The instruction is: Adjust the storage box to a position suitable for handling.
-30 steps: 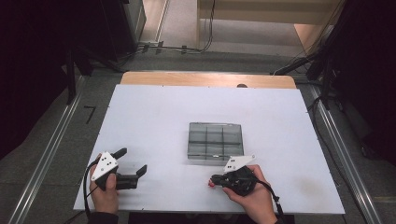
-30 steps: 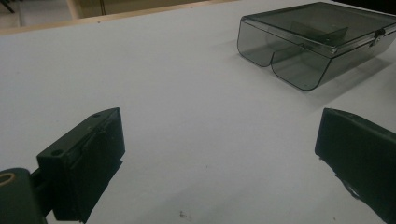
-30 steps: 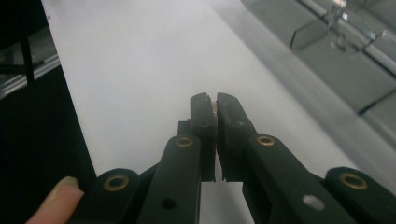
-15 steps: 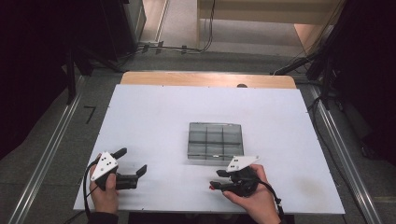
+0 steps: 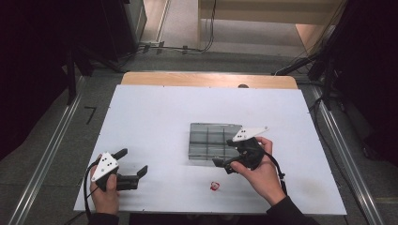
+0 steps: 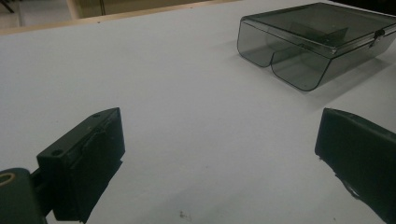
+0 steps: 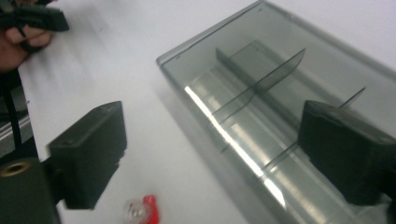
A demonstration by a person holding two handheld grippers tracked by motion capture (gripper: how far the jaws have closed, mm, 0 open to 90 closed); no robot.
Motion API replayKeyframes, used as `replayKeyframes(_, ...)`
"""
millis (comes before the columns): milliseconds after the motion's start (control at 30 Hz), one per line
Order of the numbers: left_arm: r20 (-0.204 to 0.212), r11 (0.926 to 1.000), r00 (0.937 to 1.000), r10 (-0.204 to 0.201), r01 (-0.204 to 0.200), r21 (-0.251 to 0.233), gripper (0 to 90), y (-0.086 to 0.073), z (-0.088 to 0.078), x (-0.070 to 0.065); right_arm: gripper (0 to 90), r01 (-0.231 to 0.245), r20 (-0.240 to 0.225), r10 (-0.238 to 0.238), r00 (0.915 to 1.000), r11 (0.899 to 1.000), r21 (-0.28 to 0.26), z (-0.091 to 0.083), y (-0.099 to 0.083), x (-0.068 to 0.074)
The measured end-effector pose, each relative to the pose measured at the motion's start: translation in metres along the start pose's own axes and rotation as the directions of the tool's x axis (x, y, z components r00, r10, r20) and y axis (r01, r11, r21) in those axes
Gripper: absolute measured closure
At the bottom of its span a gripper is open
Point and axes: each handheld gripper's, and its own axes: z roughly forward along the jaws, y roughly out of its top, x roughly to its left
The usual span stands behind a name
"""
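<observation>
Box: we log a smoky clear plastic compartment box [image 5: 213,141], lid apparently closed, mid-table.
Right gripper [image 5: 224,164]: jaws wide, empty, at box's near edge.
Left gripper [image 5: 133,168]: wide, empty, well left of box.
Small red-and-clear item [image 5: 215,186]: near box front.
Next: probably pick it up.

I see the white counter [image 5: 155,122]. On it lie 1 smoky clear compartment box [image 5: 209,140], lid closed, and near it 1 small red item [image 5: 215,186].
</observation>
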Motion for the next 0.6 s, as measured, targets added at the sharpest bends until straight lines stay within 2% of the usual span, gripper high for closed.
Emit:
replayKeyframes(133,0.001,1.0000,1.0000,0.000,0.000,-0.001,1.6,0.000,0.000,0.000,6.2,-0.013,0.007,0.013,0.9999,1.000,0.002,0.004,0.012,-0.015)
replayKeyframes(200,0.001,1.0000,1.0000,0.000,0.000,-0.001,1.6,0.000,0.000,0.000,6.8,-0.022,0.035,0.021,0.9991,1.000,0.020,0.007,0.017,-0.023)
replayKeyframes(300,0.001,1.0000,1.0000,0.000,0.000,-0.001,1.6,0.000,0.000,0.000,13.6,-0.042,0.048,0.041,0.9980,0.999,0.030,0.011,0.023,-0.036)
replayKeyframes(467,0.002,1.0000,1.0000,-0.001,0.001,-0.002,1.6,0.000,0.000,0.001,28.5,-0.045,0.035,0.043,0.9984,0.997,0.057,0.019,0.034,-0.055)
replayKeyframes(533,0.002,1.0000,1.0000,-0.001,0.001,-0.002,1.6,0.000,0.000,0.001,39.4,-0.043,0.022,0.041,0.9989,0.996,0.074,0.023,0.038,-0.060)
replayKeyframes(600,0.003,1.0000,1.0000,0.000,0.000,-0.001,1.6,0.000,0.000,0.001,53.5,-0.056,0.056,0.052,0.9971,0.995,0.078,0.026,0.044,-0.064)
